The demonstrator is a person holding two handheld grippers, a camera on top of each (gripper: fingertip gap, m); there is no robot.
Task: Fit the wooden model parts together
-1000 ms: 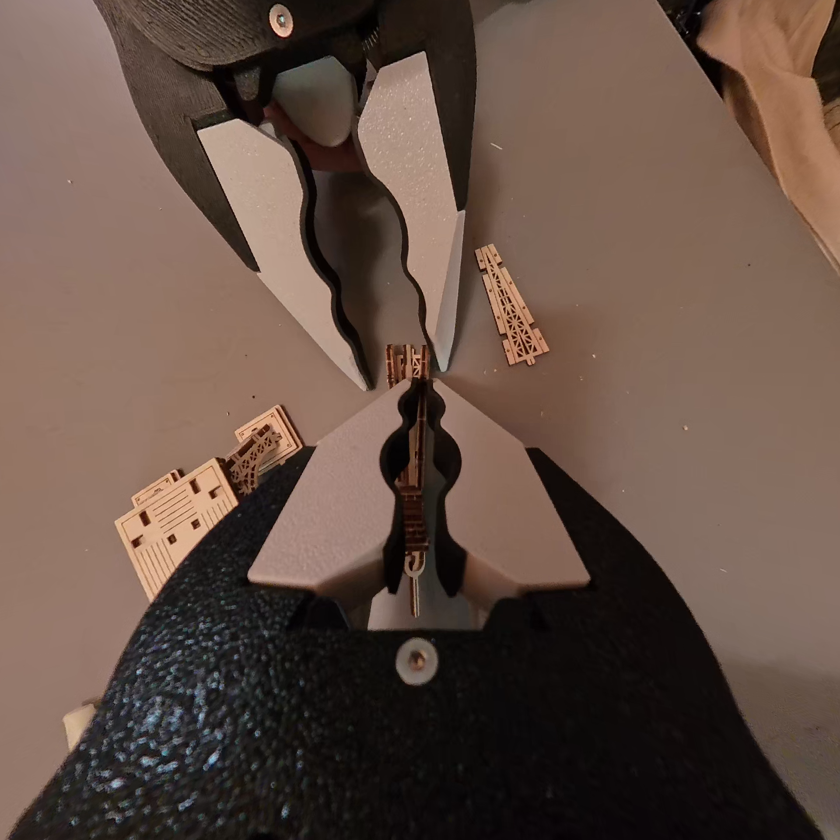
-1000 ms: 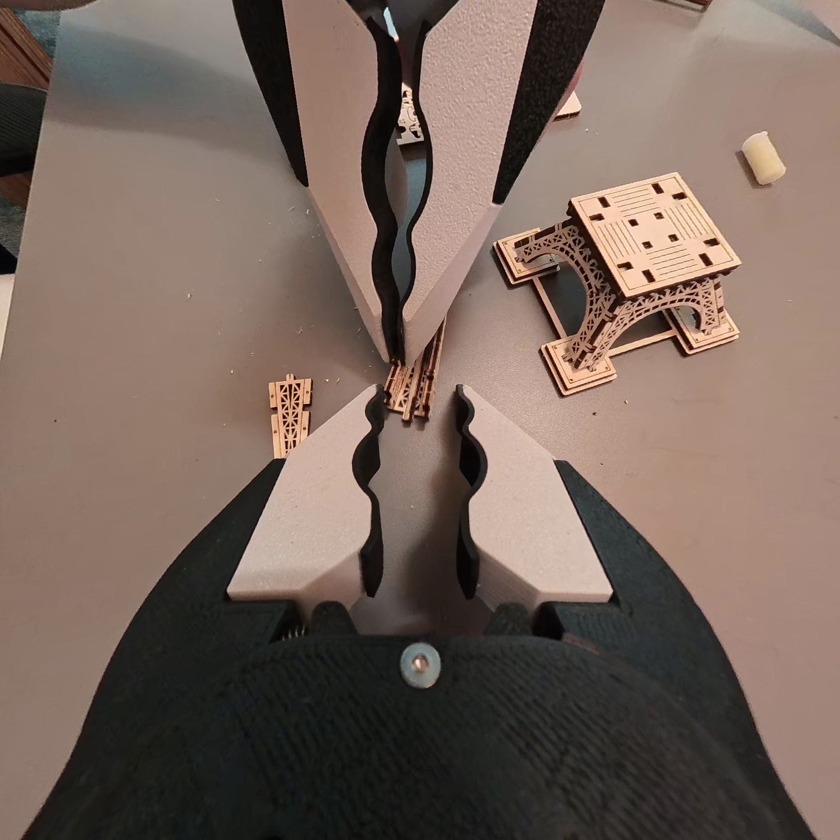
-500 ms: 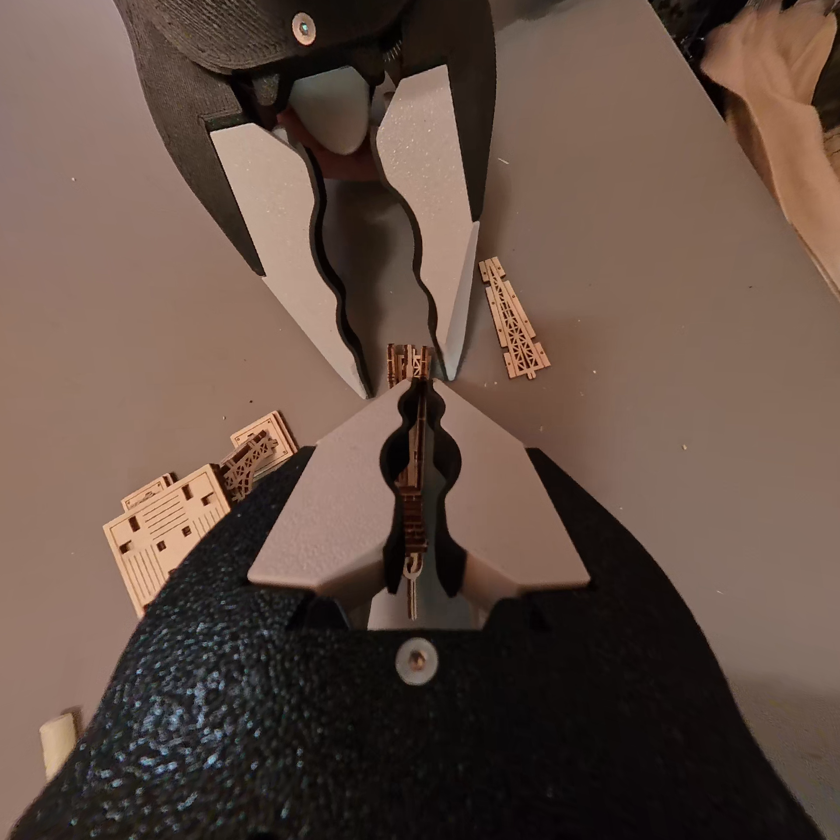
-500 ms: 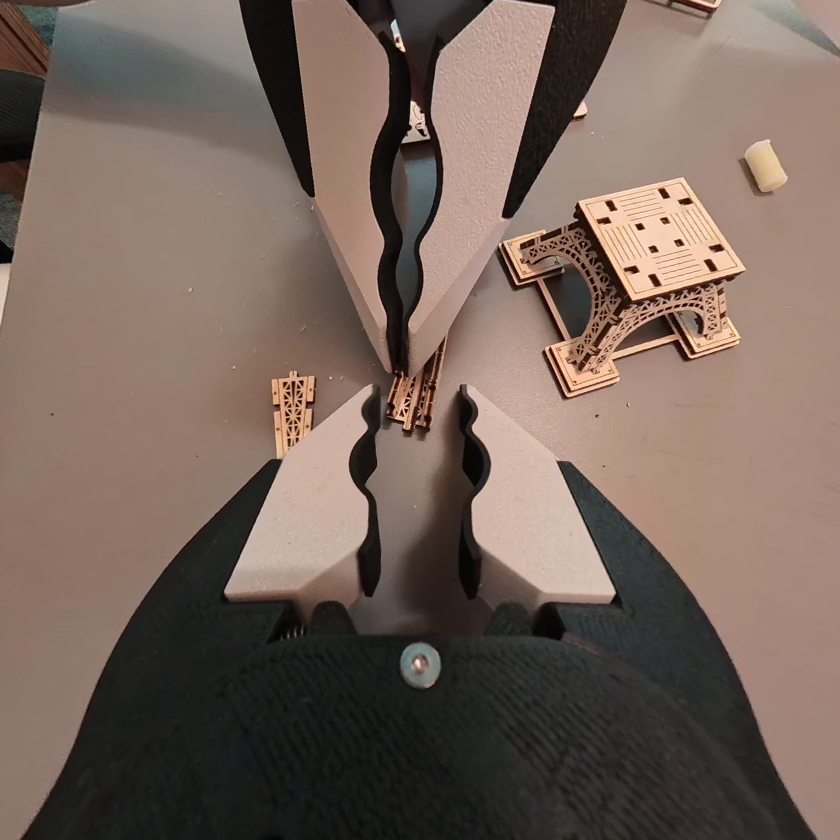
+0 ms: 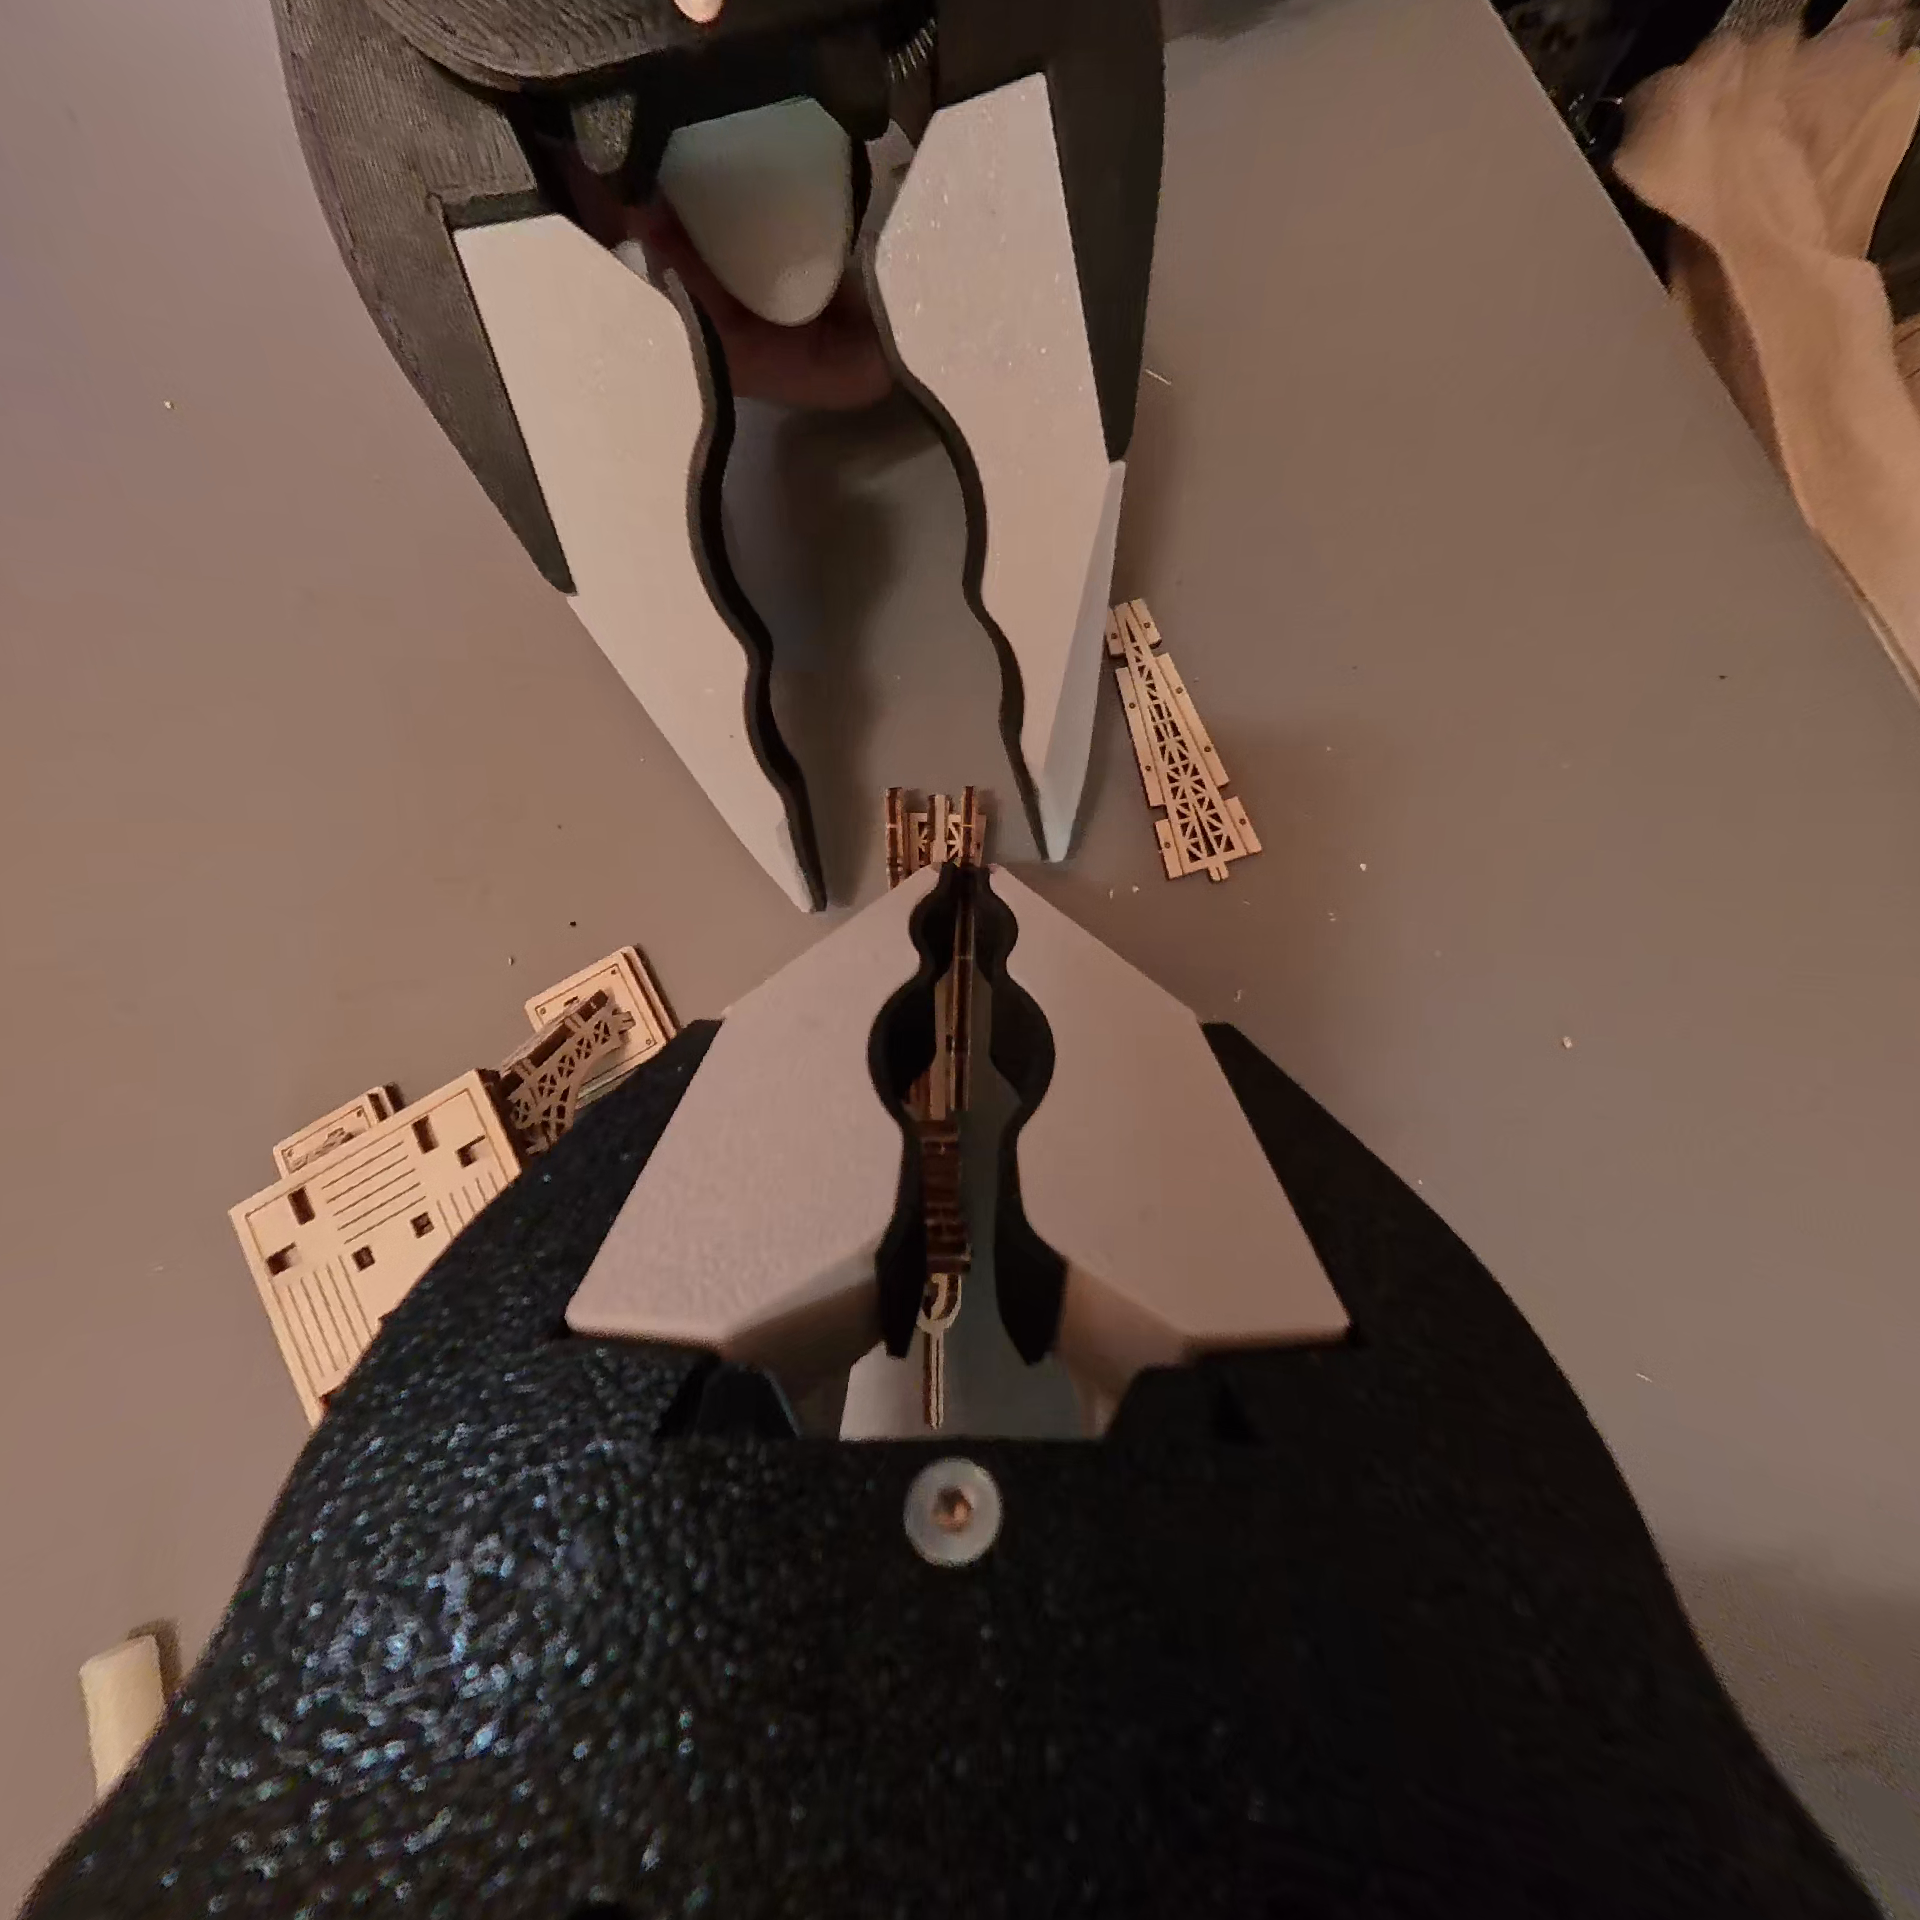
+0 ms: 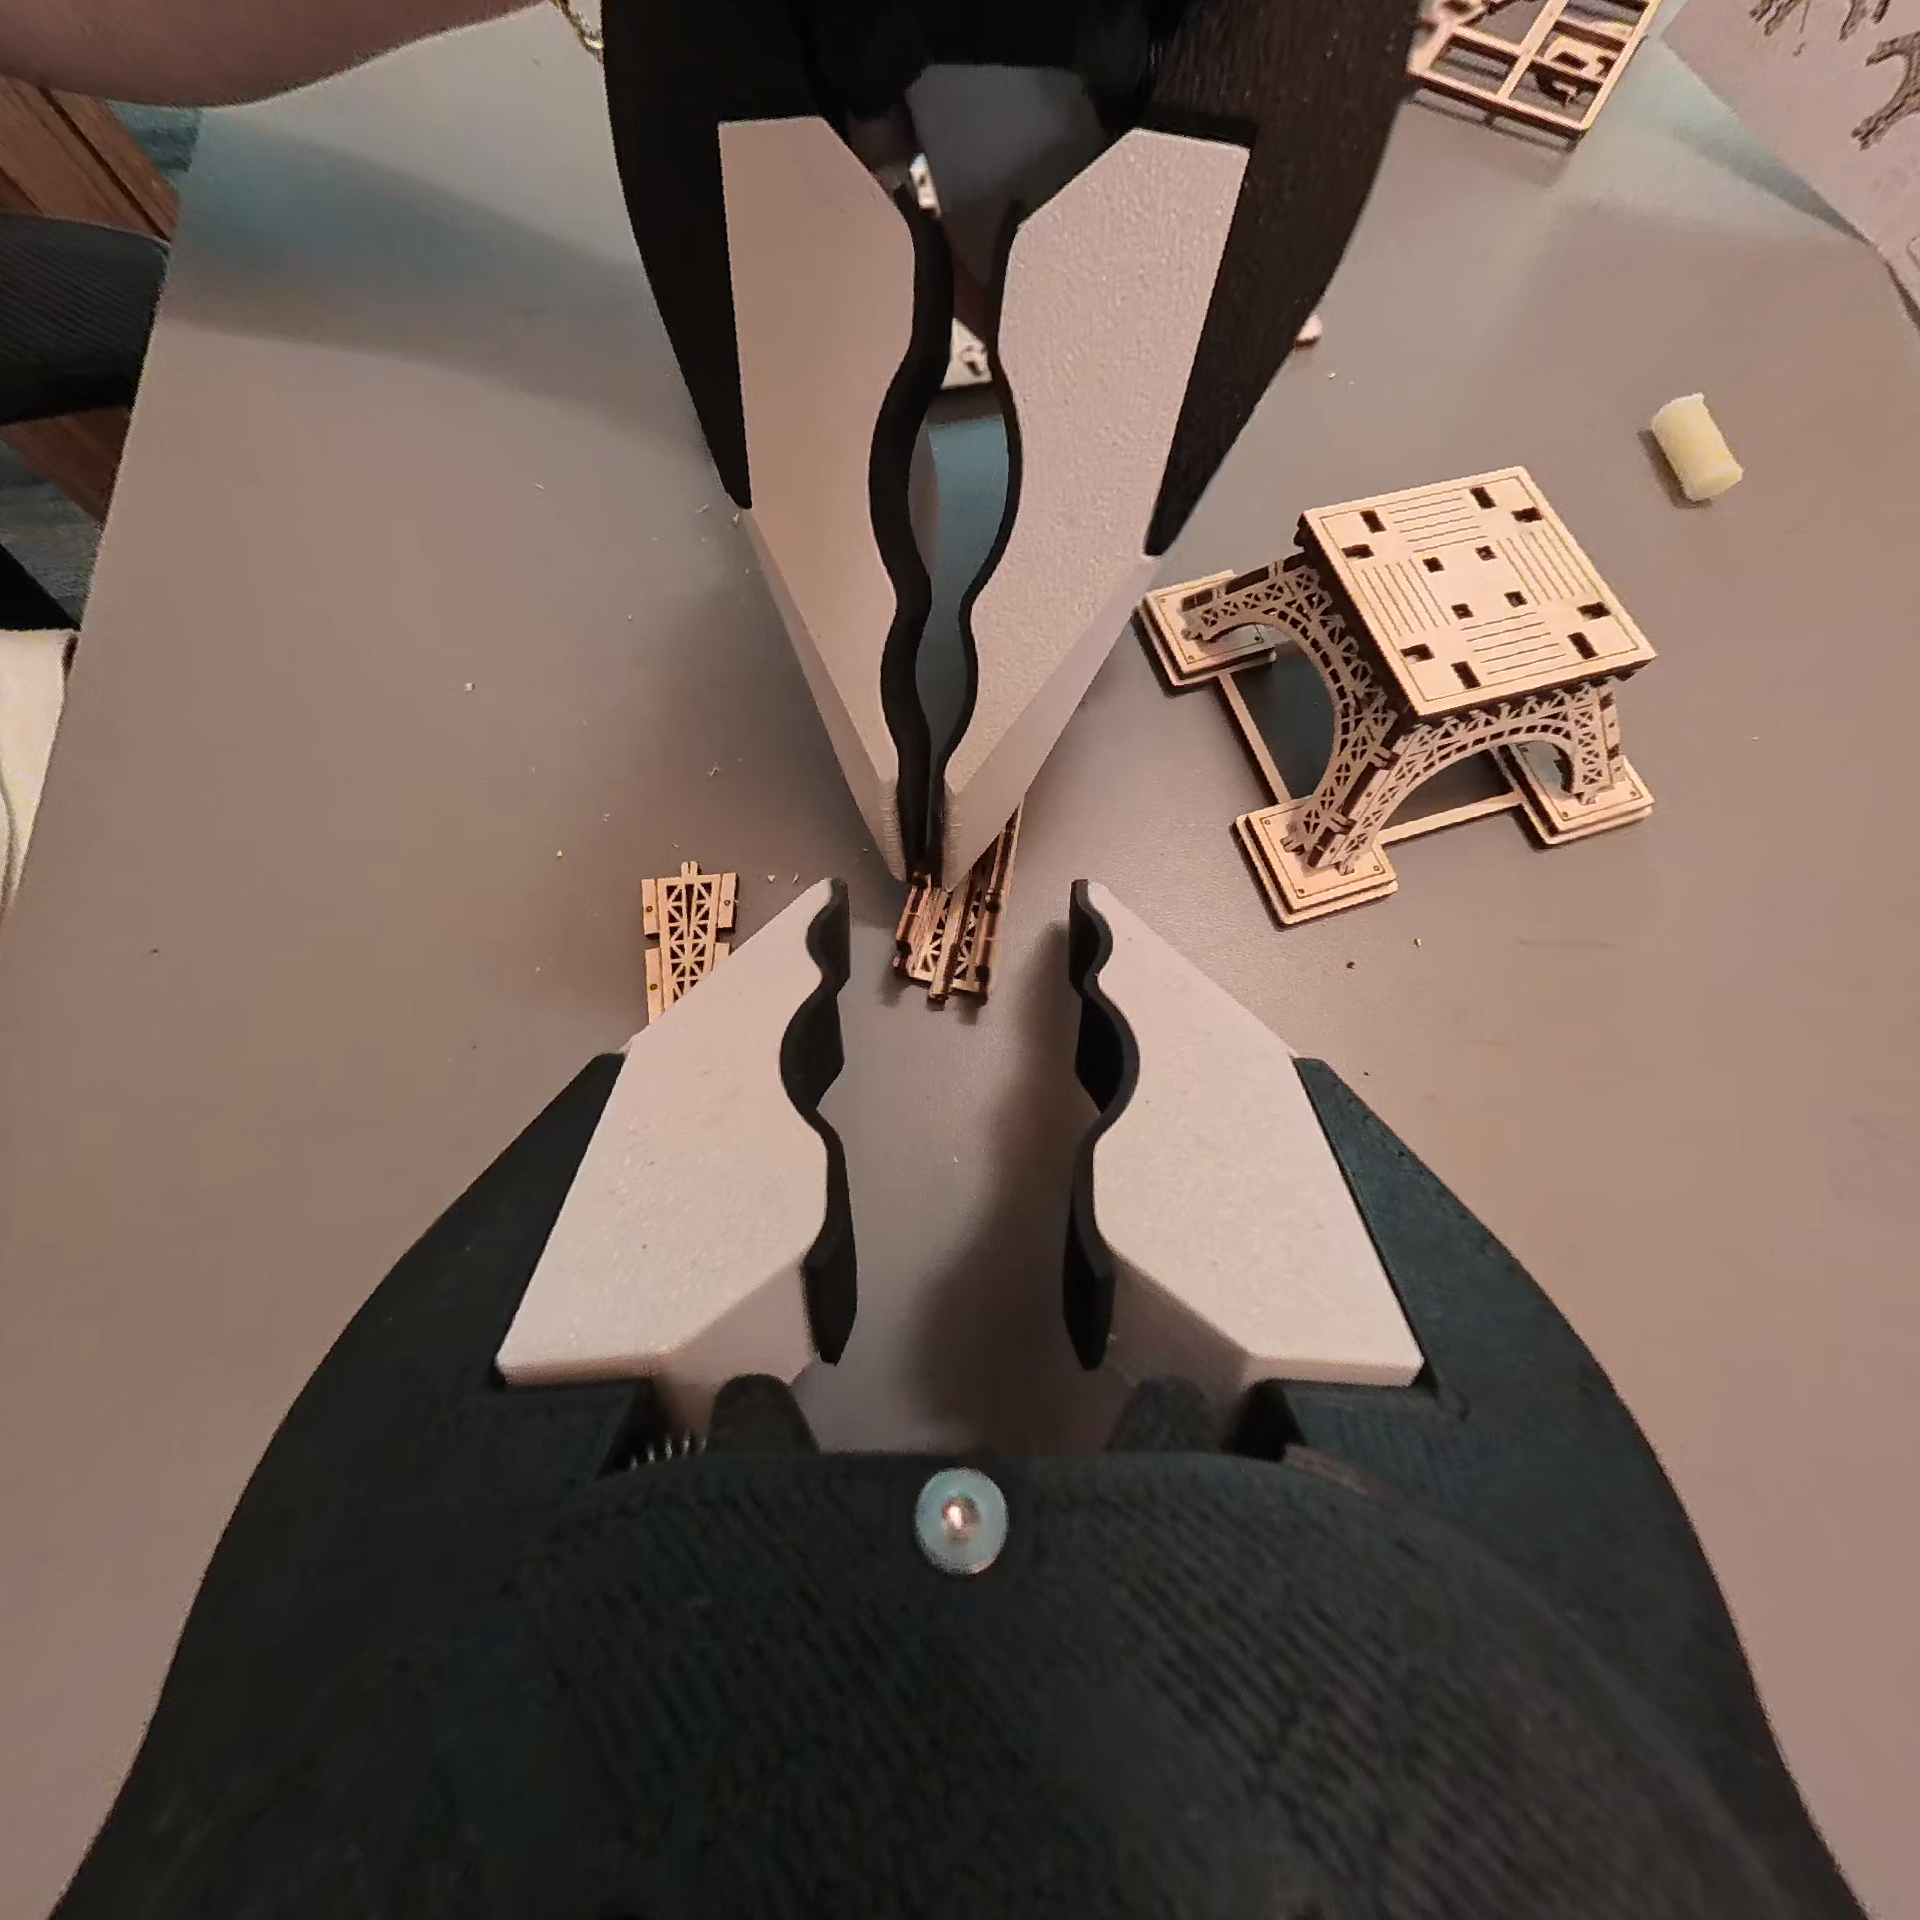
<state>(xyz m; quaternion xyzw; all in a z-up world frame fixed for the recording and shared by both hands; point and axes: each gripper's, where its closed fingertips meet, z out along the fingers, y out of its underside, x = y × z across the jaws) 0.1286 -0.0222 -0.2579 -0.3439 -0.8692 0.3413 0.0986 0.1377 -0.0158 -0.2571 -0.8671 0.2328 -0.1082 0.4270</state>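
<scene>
My left gripper (image 5: pixel 961 875) is shut on a thin wooden lattice spire part (image 5: pixel 951 1174), held edge-on between the pads. The part's wide end (image 6: pixel 951 930) sticks out past the tips, low over the grey table. My right gripper (image 6: pixel 956 904) is open and empty, and faces the left gripper (image 6: pixel 925 844) tip to tip. Its fingertips stand either side of the part's protruding end without touching it. In the left wrist view the right gripper (image 5: pixel 932 871) comes in from the top. A loose lattice strip (image 5: pixel 1179 743) lies flat beside it and also shows in the right wrist view (image 6: pixel 686 930).
The assembled wooden tower base (image 6: pixel 1444 665) stands on the table (image 6: pixel 312 727) right of the grippers, and shows partly hidden in the left wrist view (image 5: pixel 384 1216). A small white cylinder (image 6: pixel 1694 449) lies beyond it. Punched wooden sheets (image 6: pixel 1517 52) lie at the back. Beige cloth (image 5: pixel 1787 260) lies past the table edge. My left and right fingertips are right by each other. Left tips and right tips are each some 20 centimetres from the small white cylinder (image 6: pixel 1694 449). It is also in sight in the left wrist view (image 5: pixel 132 1708).
My right gripper's jaws have spread a little wider and its tips now flank the end of the held part. My left gripper keeps its hold.
</scene>
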